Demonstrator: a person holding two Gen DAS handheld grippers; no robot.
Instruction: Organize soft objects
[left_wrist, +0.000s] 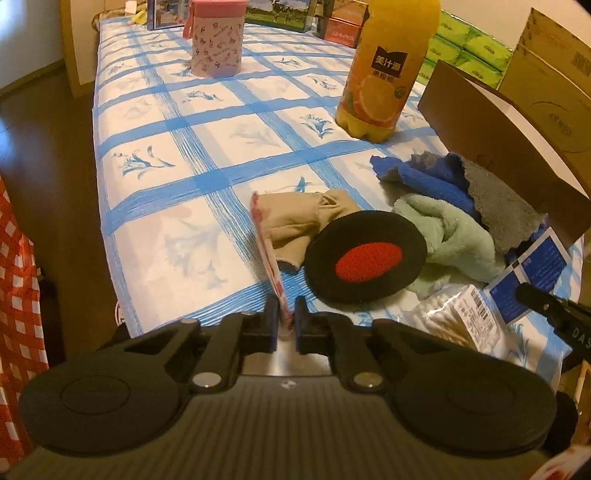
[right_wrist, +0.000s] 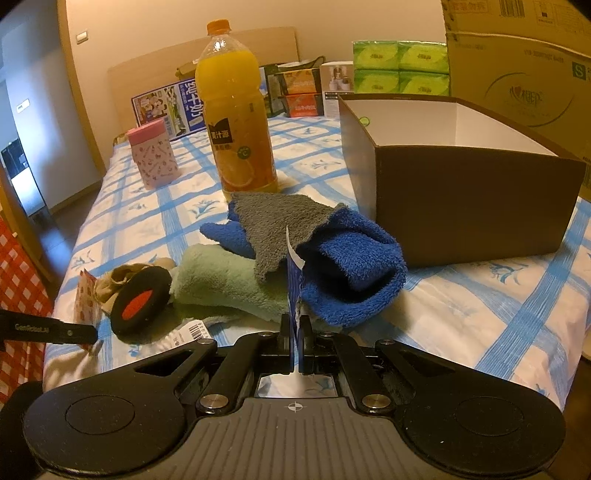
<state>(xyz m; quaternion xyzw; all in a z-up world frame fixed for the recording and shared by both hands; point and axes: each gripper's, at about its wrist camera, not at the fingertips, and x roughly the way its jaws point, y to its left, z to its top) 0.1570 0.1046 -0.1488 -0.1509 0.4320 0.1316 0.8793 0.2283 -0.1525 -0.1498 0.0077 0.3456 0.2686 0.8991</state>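
My left gripper (left_wrist: 286, 317) is shut on the near edge of a thin pink patterned card (left_wrist: 264, 240), which stands edge-on with a beige sock (left_wrist: 295, 221) against it. Just right lie a black round pad with a red centre (left_wrist: 365, 256), a green towel (left_wrist: 450, 236), a blue towel (left_wrist: 424, 177) and a grey cloth (left_wrist: 502, 210). My right gripper (right_wrist: 294, 328) is shut on a blue-and-white packet (right_wrist: 294, 280), seen edge-on in front of the blue towel (right_wrist: 354, 269). An open brown box (right_wrist: 461, 206) with a white inside stands behind the pile.
All of this rests on a bed with a blue-checked sheet (left_wrist: 177, 155). An orange juice bottle (right_wrist: 240, 129) and a pink canister (right_wrist: 153, 155) stand further back. A bag of cotton swabs (left_wrist: 450, 325) lies near the front edge. Cartons and green tissue packs (right_wrist: 399, 70) line the far side.
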